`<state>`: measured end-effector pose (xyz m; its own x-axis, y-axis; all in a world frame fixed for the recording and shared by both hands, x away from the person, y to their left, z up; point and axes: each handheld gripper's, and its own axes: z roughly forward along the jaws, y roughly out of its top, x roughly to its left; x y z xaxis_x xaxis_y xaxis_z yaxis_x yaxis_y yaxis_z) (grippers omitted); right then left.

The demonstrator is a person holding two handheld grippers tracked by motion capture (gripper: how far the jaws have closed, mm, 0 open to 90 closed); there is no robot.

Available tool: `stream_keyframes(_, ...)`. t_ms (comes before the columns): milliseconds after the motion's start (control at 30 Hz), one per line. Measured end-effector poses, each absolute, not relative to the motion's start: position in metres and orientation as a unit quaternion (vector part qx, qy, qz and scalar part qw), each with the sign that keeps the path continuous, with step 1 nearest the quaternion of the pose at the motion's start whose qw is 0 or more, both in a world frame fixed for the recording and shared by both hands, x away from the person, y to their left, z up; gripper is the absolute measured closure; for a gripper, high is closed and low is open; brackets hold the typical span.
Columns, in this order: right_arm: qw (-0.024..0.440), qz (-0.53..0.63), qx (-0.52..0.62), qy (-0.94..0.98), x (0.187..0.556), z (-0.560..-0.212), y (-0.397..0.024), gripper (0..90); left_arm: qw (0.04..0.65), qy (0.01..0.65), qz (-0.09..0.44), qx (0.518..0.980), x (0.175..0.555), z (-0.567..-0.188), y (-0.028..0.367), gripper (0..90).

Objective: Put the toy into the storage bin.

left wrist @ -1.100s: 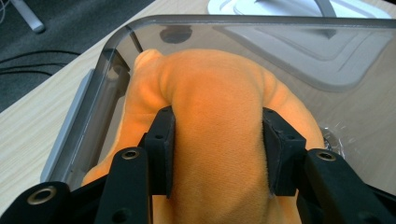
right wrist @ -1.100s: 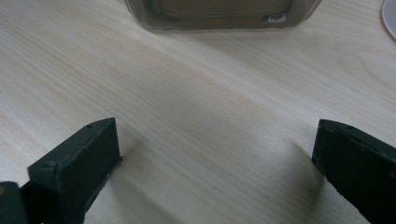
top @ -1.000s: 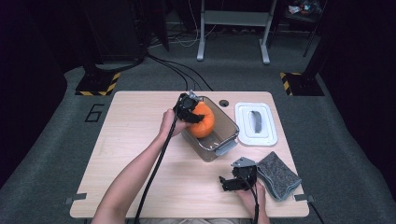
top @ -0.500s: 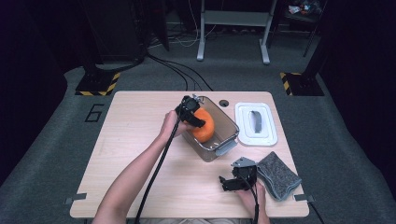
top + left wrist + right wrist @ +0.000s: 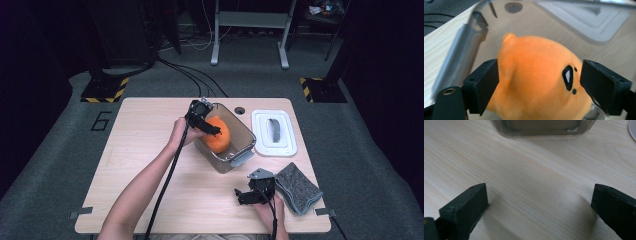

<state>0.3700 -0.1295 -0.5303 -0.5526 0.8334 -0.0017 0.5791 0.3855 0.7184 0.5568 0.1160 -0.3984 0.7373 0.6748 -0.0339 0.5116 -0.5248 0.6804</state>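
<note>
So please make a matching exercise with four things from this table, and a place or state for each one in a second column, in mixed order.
Things:
1. orange plush toy
2. white lid
3. grey cloth
4. right hand-held gripper

Places or states:
A. lies flat on the table beside the clear container, on its right in the high view
B. open, over bare wood near the table's front edge
C. inside the clear container
D. folded at the table's front right corner

Pairs: 1-C, 2-A, 3-D, 4-B
</note>
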Motion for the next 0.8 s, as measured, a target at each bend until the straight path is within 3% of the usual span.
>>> stream_keyframes(333, 0.185, 0.344, 0.437, 0.81, 0.37, -0.53, -0.129, 0.3, 0.403, 0.335, 0.129, 0.842, 0.534, -0.373, 0.145, 12.0)
stream_keyframes(800, 0.185, 0.341, 0.437, 0.812, 0.37, -0.531, -0.13, 0.3, 0.423, 0.32, 0.171, 0.83, 0.489, -0.362, 0.189, 11.7)
